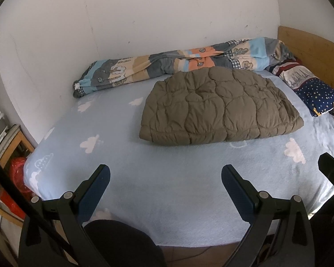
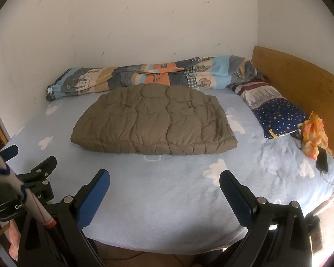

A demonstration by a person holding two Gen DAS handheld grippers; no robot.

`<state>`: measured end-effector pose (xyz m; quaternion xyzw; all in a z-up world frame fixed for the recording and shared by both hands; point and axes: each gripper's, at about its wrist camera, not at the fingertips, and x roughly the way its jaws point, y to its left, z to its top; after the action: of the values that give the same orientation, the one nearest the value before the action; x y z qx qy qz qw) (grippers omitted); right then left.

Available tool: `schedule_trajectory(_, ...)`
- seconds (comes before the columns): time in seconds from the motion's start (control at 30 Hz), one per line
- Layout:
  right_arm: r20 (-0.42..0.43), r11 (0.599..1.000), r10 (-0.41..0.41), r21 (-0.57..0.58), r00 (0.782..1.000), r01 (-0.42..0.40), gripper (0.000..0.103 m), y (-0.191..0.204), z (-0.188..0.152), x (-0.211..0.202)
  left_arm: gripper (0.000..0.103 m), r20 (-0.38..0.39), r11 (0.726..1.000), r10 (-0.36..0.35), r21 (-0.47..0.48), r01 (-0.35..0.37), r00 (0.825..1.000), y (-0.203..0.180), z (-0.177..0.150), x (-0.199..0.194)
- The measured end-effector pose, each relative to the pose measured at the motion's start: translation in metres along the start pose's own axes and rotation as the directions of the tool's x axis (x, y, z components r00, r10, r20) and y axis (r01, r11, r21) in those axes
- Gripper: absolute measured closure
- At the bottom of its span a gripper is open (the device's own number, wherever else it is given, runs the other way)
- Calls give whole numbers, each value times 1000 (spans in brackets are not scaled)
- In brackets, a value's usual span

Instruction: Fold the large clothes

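Note:
An olive-brown quilted garment [image 1: 220, 106] [image 2: 154, 122] lies folded into a thick rectangle on the light blue cloud-print bed sheet [image 1: 167, 178] [image 2: 167, 189], near the middle of the bed. My left gripper [image 1: 165, 171] is open and empty, held back over the bed's front edge, well short of the garment. In the right wrist view my right gripper [image 2: 164, 175] is likewise open with nothing between its blue pads, also short of the garment's near edge. Part of the left gripper [image 2: 29, 173] shows at that view's left edge.
A rolled patchwork blanket [image 1: 178, 64] [image 2: 149, 74] lies along the wall. A star-print pillow [image 1: 311, 89] [image 2: 276, 113] sits by the wooden headboard [image 2: 300, 84], with an orange cloth [image 2: 314, 133] and a phone [image 2: 322, 160]. A wooden shelf [image 1: 9, 155] stands left of the bed.

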<state>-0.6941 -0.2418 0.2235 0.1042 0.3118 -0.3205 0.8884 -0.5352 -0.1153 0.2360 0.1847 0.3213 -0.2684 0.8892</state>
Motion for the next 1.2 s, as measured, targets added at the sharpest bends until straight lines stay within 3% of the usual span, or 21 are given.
schedule_trajectory(1.2,-40,1000,-6,-30,999,5,2,-1,-10,11,3,-43,999,-37,-16,37,998,2,-10,18)
